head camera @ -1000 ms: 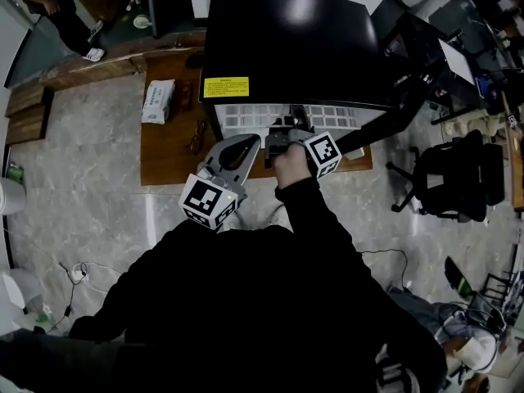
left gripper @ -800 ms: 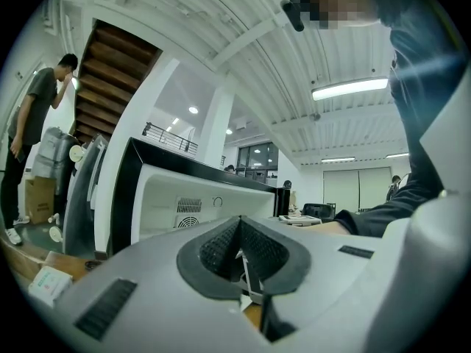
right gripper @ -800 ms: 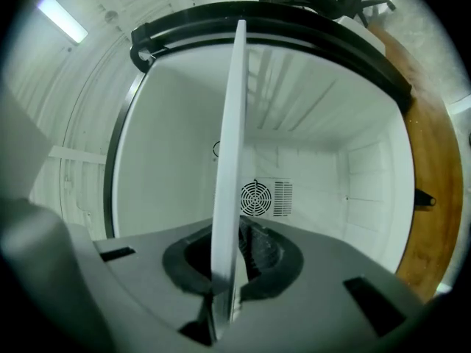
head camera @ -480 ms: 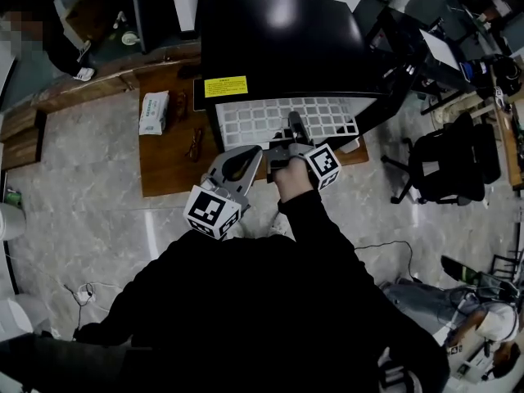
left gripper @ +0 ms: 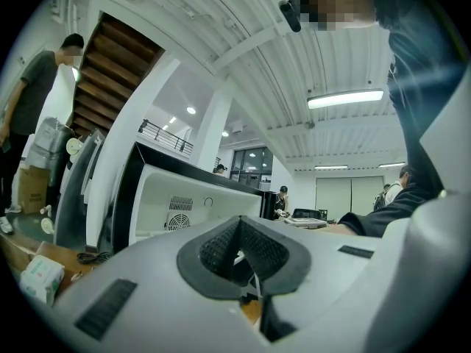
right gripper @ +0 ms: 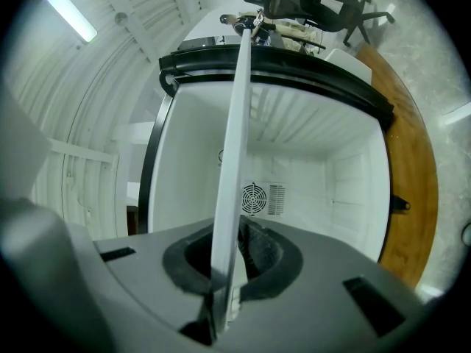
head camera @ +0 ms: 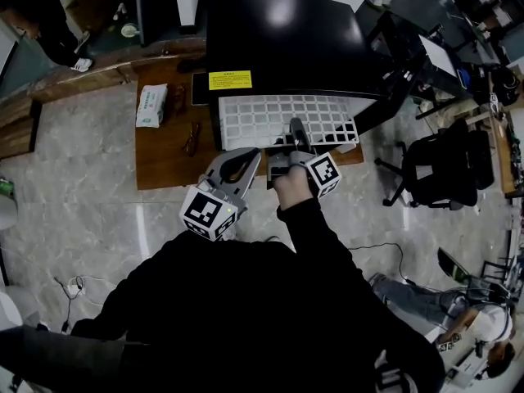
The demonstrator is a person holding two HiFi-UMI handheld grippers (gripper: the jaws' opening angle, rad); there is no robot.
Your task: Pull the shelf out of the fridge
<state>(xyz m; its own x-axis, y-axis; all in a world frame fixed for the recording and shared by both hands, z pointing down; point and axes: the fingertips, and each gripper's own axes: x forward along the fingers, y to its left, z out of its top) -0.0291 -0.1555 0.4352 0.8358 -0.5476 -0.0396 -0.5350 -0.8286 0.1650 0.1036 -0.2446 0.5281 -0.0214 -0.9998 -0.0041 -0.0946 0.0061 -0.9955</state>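
The white wire shelf (head camera: pixel 286 121) sticks partly out of the open front of the black fridge (head camera: pixel 286 39), over the wooden platform (head camera: pixel 164 158). The middle of its front rim sits between the jaws of the right gripper (head camera: pixel 297 129). Those jaws are almost together and pinch the thin rim, which shows edge-on in the right gripper view. The left gripper (head camera: pixel 255 152) hangs just left of it near the shelf's front edge, its pads closed on nothing.
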